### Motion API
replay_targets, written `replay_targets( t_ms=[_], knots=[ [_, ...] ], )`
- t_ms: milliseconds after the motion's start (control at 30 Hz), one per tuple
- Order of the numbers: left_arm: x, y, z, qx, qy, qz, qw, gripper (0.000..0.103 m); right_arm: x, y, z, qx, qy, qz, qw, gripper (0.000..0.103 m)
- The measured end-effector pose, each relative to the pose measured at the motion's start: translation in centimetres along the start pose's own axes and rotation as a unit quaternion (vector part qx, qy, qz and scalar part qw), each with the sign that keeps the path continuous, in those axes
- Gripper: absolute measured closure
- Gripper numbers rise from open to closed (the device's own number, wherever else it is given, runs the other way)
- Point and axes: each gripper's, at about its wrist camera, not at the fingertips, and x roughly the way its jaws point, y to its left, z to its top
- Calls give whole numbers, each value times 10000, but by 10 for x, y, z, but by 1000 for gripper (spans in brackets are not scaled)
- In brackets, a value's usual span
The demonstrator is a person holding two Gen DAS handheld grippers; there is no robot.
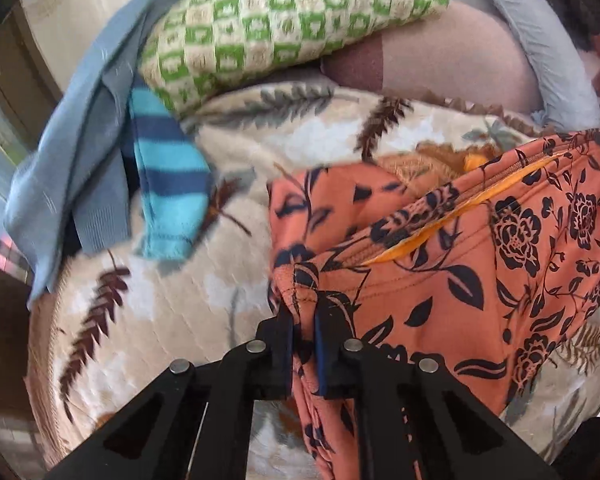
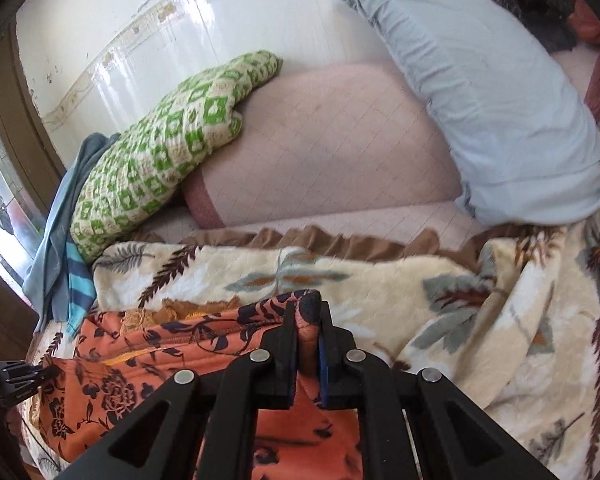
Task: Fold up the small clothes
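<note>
Left wrist view: my left gripper [image 1: 302,312] has its fingers [image 1: 281,332] clamped on a corner of the orange flowered garment [image 1: 480,264].
Right wrist view: my right gripper [image 2: 308,320] is pinched tight on another corner of the same garment [image 2: 140,364]; the left gripper [image 2: 24,376] shows at the far left edge.
Where the garment is: hanging between my two grips, just above the leaf-print blanket [image 1: 172,312] on the bed.
Progress: I judge this as early; the garment is picked up and spread, but I see no fold made yet.
Still waiting: a grey-blue top [image 1: 72,168] and a striped blue sock [image 1: 168,184] lie left of the garment, unfolded.
Edges: a green checked cushion [image 2: 160,148] and pink pillow [image 2: 340,140] sit beyond the garment; the blanket's near edge drops off just left of it.
Open room: bare blanket right of the garment [image 2: 500,320] looks widest for laying it flat.
</note>
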Motion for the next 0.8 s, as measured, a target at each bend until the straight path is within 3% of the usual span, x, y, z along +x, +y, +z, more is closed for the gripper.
replay_targets(
  t_ms=[133, 267, 300, 367, 400, 467, 500, 567, 667, 700, 800],
  knots=[
    [-6, 19, 40, -34, -328, 131, 9994, 94, -1, -17, 19, 115, -208, -186, 9995, 95],
    [45, 30, 91, -159, -262, 248, 9992, 85, 42, -36, 27, 476, 19, -272, 9985, 95],
    [64, 28, 98, -147, -152, 567, 9982, 83, 60, -41, 24, 583, 187, -389, 9974, 93],
    [104, 29, 102, -160, 175, 1589, 9870, 78, 98, -55, 11, 793, 777, -688, 9914, 92],
    [114, 33, 100, -297, 252, 1767, 9835, 78, 114, -64, 3, 900, 1075, -764, 9872, 92],
    [111, 44, 87, -828, 90, 1582, 9839, 78, 124, -81, -11, 1198, 1236, -697, 9826, 92],
    [100, 48, 78, -1026, -108, 1390, 9849, 78, 119, -89, -16, 1384, 1087, -576, 9827, 90],
    [70, 48, 59, -1178, -510, 1413, 9816, 76, 93, -99, -17, 1622, 542, -456, 9842, 87],
    [18, 31, 28, -1099, -1220, 1400, 9764, 47, 47, -104, -14, 1774, -234, -752, 9810, 87],
    [4, 20, 18, -1001, -1333, 1324, 9771, 32, 32, -101, -14, 1782, -417, -718, 9805, 87],
    [-10, -17, -7, -839, -1431, 929, 9817, 30, 7, -60, -15, 1032, -397, -255, 9935, 84]
  ],
)
